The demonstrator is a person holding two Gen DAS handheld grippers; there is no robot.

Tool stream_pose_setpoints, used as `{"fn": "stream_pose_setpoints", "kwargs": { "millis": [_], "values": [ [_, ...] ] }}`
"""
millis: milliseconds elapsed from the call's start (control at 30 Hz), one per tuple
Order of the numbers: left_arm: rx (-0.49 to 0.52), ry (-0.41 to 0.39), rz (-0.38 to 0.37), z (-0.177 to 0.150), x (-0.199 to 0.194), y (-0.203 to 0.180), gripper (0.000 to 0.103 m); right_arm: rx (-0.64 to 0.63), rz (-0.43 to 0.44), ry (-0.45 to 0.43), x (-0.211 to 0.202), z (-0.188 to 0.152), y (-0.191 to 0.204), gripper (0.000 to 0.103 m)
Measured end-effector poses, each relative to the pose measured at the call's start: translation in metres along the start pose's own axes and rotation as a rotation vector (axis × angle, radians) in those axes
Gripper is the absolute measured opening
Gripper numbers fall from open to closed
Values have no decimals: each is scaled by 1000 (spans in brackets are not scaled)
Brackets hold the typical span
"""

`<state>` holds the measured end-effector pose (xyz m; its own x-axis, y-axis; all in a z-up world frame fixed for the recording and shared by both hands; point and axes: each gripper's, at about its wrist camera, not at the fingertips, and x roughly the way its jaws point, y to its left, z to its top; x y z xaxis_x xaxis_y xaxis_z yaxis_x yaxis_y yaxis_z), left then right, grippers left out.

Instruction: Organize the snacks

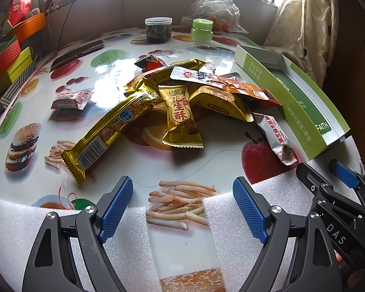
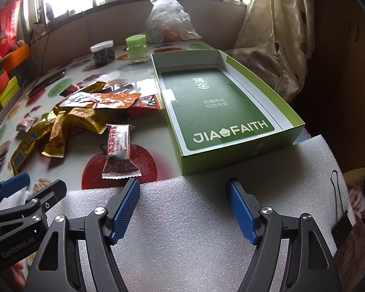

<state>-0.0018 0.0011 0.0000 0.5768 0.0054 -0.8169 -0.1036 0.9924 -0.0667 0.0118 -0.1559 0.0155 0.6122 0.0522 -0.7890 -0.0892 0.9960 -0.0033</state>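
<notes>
A pile of snack packets lies mid-table: a long gold bar [image 1: 104, 131], a gold peanut-crisp packet [image 1: 181, 119], an orange pouch [image 1: 233, 82] and a white-red sesame bar [image 1: 277, 136]. The sesame bar also shows in the right wrist view [image 2: 119, 150]. An open green box [image 2: 221, 112], with nothing in it, stands right of the pile; it also shows in the left wrist view [image 1: 301, 102]. My left gripper [image 1: 182, 206] is open and empty, near the front edge before the pile. My right gripper [image 2: 183, 206] is open and empty over white foam, before the box.
A small red-white packet [image 1: 71, 99] lies apart at left. A dark jar [image 1: 158, 30], a green jar [image 1: 202, 31], a plastic bag [image 1: 216, 7] and a phone [image 1: 77, 53] sit at the back. Coloured boxes [image 1: 4, 60] stack at far left. White foam [image 2: 206, 219] edges the front.
</notes>
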Motion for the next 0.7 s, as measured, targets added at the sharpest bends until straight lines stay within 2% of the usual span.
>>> {"fn": "stream_pose_setpoints", "kwargs": {
  "millis": [333,500,600,700],
  "values": [
    [-1,29,-14,2,2,5,85,10,30,10,-1,1,-4,73],
    [-23,54,-63,5,-2,12,85,20,76,-40,-14,11,-1,73],
    [-29,30,-64,8,-13,16,85,-15,114,-74,-21,18,7,73],
    [-25,-14,-72,15,-25,22,85,-56,128,-59,-17,25,18,73]
  ]
}}
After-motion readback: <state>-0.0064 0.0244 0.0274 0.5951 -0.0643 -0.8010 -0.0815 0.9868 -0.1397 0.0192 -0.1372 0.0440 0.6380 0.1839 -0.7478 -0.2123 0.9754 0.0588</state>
